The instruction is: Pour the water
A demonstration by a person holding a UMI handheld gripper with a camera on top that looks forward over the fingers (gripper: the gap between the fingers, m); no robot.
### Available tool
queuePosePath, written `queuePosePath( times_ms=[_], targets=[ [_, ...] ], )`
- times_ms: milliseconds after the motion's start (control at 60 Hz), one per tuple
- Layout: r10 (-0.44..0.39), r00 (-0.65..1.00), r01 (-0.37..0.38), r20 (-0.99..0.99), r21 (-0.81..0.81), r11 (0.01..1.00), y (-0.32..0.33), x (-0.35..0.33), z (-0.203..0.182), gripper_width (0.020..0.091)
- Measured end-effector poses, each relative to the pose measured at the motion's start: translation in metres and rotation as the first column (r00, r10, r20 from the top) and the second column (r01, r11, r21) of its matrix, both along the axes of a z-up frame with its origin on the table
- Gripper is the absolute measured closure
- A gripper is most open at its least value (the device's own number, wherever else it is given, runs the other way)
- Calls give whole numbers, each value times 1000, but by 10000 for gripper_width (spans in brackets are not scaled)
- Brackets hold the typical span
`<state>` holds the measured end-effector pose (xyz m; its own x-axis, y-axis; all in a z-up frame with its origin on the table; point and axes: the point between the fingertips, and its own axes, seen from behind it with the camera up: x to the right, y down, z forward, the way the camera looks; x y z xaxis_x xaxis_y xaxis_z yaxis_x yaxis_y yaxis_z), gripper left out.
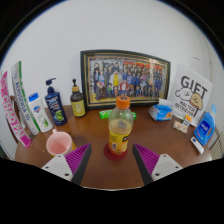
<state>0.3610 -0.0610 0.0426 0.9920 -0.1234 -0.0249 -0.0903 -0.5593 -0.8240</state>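
Two gripper fingers [113, 163] with magenta pads are reaching forward over a brown wooden table [170, 150], spread wide apart and gripping nothing. Just ahead of them, centred on the gap, a clear bottle [120, 127] with an orange cap and yellow-red label is standing upright — untouched. A pink cup [59, 143] is sitting just beyond the left finger. Behind the bottle, a framed group photo [125, 80] is leaning against the white wall. Tubes and pump bottles [55, 103] are standing beside the frame — a white gift bag [190, 98] is standing on the other side.
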Motion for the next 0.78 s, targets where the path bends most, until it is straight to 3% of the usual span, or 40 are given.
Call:
queuePosePath(
  times_ms=[317, 533, 783],
  targets=[
    [-29, 996, 32, 85, -40, 999, -160, -44, 91, 253],
    [-28, 995, 30, 96, -20, 999, -220, -62, 117, 251],
    [-20, 989, 21, 148, -9, 1000, -245, -61, 123, 253]
  ],
)
